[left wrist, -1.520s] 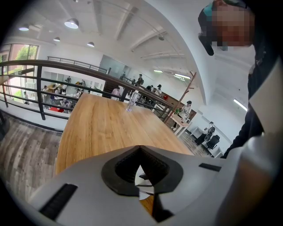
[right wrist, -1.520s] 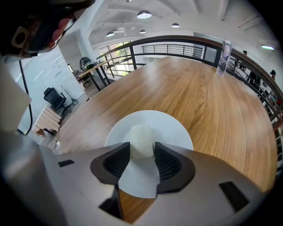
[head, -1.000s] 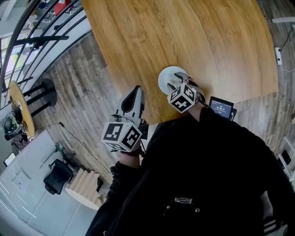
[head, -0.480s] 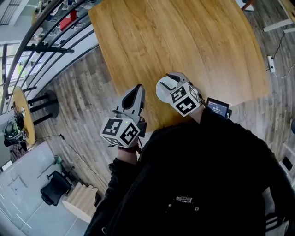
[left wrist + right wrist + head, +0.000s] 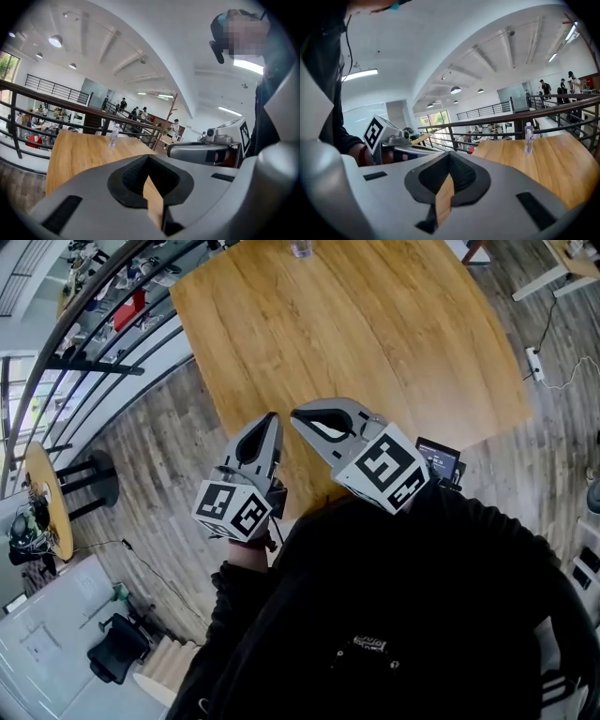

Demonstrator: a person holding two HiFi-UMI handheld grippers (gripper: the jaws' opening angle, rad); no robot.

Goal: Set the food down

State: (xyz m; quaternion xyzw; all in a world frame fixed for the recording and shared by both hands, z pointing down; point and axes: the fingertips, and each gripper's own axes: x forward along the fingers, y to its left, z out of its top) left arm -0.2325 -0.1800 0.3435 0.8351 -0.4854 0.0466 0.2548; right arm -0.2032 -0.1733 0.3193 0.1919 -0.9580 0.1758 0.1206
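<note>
Your left tongs (image 5: pixel 268 424) are pressed together with nothing in them. Your right tongs (image 5: pixel 302 418) have just snapped together too, and they hold nothing. Their tips sit side by side above the near edge of the wooden table (image 5: pixel 375 324). No food shows in any view. It may be hidden under your right tongs, so that hand looks nearer. I cannot tell which way it lies.

No legible text; digits on the small screen (image 5: pixel 438 457) too small
</note>
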